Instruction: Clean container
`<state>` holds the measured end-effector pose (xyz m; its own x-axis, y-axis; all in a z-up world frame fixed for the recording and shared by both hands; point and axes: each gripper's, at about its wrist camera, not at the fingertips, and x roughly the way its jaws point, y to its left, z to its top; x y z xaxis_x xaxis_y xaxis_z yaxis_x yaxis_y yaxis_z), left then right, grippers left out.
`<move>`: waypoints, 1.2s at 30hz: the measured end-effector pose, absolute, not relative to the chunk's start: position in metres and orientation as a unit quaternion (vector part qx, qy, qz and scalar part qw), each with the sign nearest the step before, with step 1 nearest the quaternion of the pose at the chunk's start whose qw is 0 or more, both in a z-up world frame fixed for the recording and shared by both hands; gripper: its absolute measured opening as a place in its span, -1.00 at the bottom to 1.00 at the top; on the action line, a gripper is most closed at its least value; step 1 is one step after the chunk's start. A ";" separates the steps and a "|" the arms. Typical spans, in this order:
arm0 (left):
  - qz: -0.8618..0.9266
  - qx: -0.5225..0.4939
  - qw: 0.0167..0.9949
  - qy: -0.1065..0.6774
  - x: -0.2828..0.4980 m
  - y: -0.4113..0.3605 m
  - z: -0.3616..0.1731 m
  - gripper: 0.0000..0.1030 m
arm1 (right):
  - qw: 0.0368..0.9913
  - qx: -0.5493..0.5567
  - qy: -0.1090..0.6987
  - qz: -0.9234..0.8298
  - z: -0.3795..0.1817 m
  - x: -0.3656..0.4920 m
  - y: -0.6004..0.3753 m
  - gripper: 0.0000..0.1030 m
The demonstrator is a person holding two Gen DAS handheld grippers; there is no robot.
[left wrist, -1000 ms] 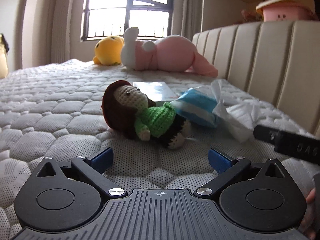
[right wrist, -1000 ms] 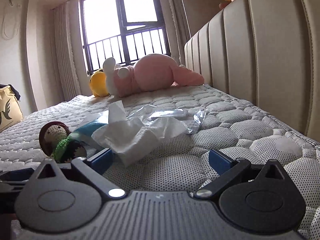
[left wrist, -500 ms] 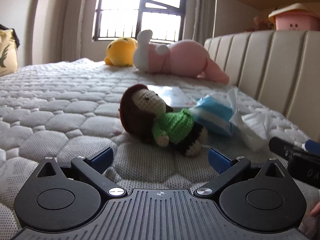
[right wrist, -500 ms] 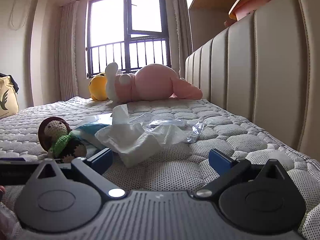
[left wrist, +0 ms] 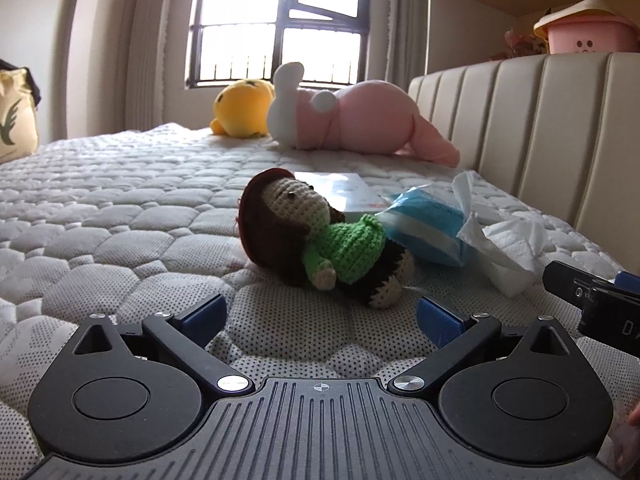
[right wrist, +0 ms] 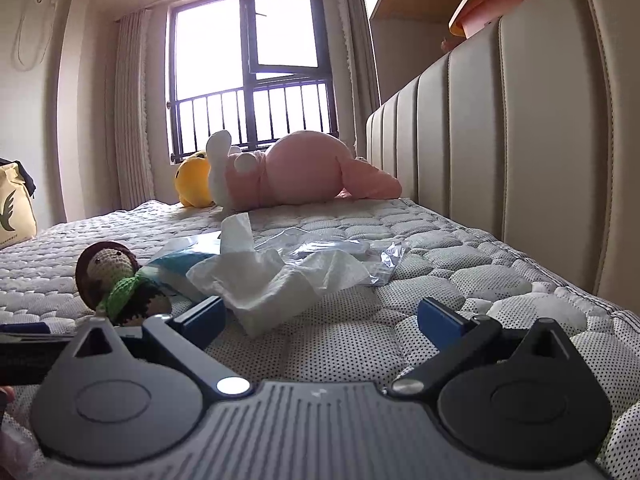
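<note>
Approach step: both grippers, left gripper [left wrist: 320, 312] and right gripper [right wrist: 320, 316], spread and empty; tissue [right wrist: 276, 280] lies just ahead of the right fingers. Next: pinch it.

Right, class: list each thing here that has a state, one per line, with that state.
Left tool: open, empty.
Right tool: open, empty.
Crochet doll: lying on its side.
Tissue pack: open, tissue sticking out.
Loose tissue: crumpled.
Window: pane swung open.

Crocheted yarn doll [left wrist: 320, 240], crumpled paper tissue [right wrist: 272, 280], glossy clear plastic wrapper [right wrist: 340, 248], quilted cloth mattress [left wrist: 120, 220].
</note>
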<state>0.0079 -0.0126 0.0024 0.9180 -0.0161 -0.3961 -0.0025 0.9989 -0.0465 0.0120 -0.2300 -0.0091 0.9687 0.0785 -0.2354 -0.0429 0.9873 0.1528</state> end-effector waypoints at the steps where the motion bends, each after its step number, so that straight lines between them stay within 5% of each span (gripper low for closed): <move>1: -0.004 -0.021 0.979 0.202 0.008 -0.013 0.002 1.00 | 0.989 0.074 0.121 0.031 -0.009 0.012 -0.230 1.00; 36: -0.005 -0.010 0.979 0.202 0.008 -0.014 0.001 1.00 | 0.990 0.081 0.115 0.028 -0.009 0.006 -0.228 1.00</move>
<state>0.0075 -0.0139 0.0013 0.9182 -0.0145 -0.3958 0.0065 0.9997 -0.0216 0.0057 -0.2284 -0.0094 0.9719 0.0746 -0.2233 -0.0371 0.9852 0.1675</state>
